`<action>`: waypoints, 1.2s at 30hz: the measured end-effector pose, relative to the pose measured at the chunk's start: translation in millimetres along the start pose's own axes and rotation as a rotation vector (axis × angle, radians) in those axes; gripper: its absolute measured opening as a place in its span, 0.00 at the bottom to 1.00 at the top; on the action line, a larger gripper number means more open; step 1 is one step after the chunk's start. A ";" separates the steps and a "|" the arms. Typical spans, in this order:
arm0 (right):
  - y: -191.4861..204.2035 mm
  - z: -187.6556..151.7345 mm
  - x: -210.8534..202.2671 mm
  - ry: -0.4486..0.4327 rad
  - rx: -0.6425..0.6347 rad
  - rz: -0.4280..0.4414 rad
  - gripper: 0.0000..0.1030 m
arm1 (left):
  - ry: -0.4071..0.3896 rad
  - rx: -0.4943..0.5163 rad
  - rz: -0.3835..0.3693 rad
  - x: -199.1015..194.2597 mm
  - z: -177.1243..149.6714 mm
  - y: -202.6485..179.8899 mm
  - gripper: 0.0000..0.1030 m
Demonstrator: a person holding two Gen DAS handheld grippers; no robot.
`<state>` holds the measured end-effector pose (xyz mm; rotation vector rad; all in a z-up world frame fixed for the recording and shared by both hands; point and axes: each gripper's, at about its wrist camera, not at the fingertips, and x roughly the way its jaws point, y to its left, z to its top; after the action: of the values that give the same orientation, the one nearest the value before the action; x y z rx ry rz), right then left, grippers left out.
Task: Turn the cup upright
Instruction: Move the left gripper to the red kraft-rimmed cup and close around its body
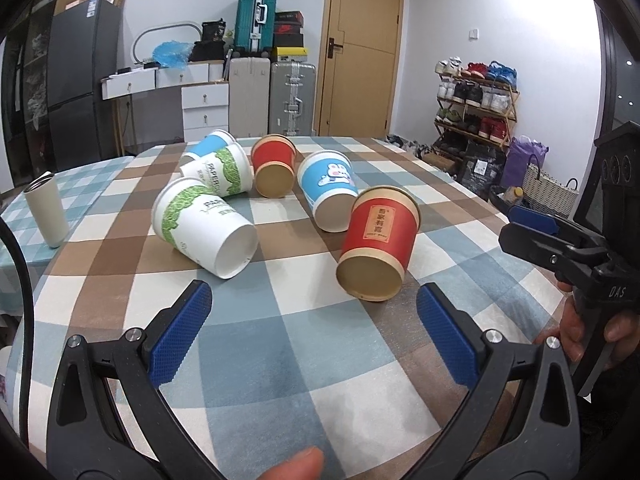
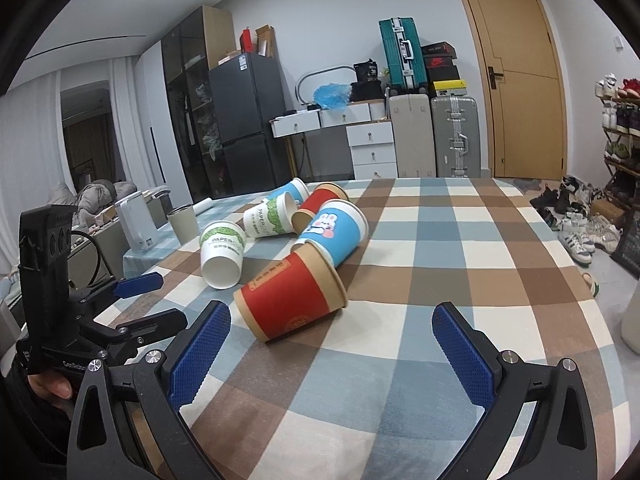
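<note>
Six cups on sides: two red (image 1: 378, 246), two blue (image 1: 328, 190), two white-green (image 1: 204, 226)

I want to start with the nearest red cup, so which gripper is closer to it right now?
Right, though it's close. The right gripper is open with the red cup just ahead, toward its left finger. The left gripper is open too, with the cup's base just beyond its right finger.
</note>
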<state>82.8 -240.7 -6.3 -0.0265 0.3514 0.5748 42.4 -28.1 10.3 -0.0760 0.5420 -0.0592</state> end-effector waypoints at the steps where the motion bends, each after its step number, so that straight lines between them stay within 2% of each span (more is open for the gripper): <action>1: -1.2 0.0 -0.6 0.001 0.005 -0.004 1.00 | 0.010 0.005 -0.002 3.2 2.5 -1.8 0.99; 14: -13.4 0.6 -1.6 0.022 0.027 -0.032 1.00 | 0.128 0.077 -0.031 59.4 31.7 -26.6 0.99; 22: -18.3 0.2 -1.1 0.029 0.039 -0.034 1.00 | 0.156 0.131 -0.029 87.8 42.8 -40.8 0.98; 25: -19.0 0.0 -1.0 0.028 0.037 -0.033 1.00 | 0.178 0.148 -0.042 96.0 43.2 -46.2 0.93; 28: -19.7 -0.3 -0.8 0.029 0.034 -0.032 1.00 | 0.203 0.170 -0.042 104.6 42.2 -51.4 0.83; 30: -20.1 -0.5 0.1 0.030 0.034 -0.031 1.00 | 0.218 0.170 -0.053 108.4 42.1 -52.7 0.70; 31: -20.0 -0.5 0.2 0.029 0.034 -0.030 1.00 | 0.219 0.166 -0.057 108.7 42.0 -53.1 0.67; 33: -20.3 -0.7 0.2 0.029 0.035 -0.029 1.00 | 0.223 0.152 -0.068 108.1 41.1 -53.2 0.56; 36: -19.5 -0.6 0.4 0.031 0.034 -0.030 1.00 | 0.227 0.111 -0.077 105.1 39.6 -48.8 0.53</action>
<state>93.4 -256.9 -8.5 -0.0084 0.3902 0.5395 151.1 -82.4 -5.4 0.0191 0.7618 -0.1748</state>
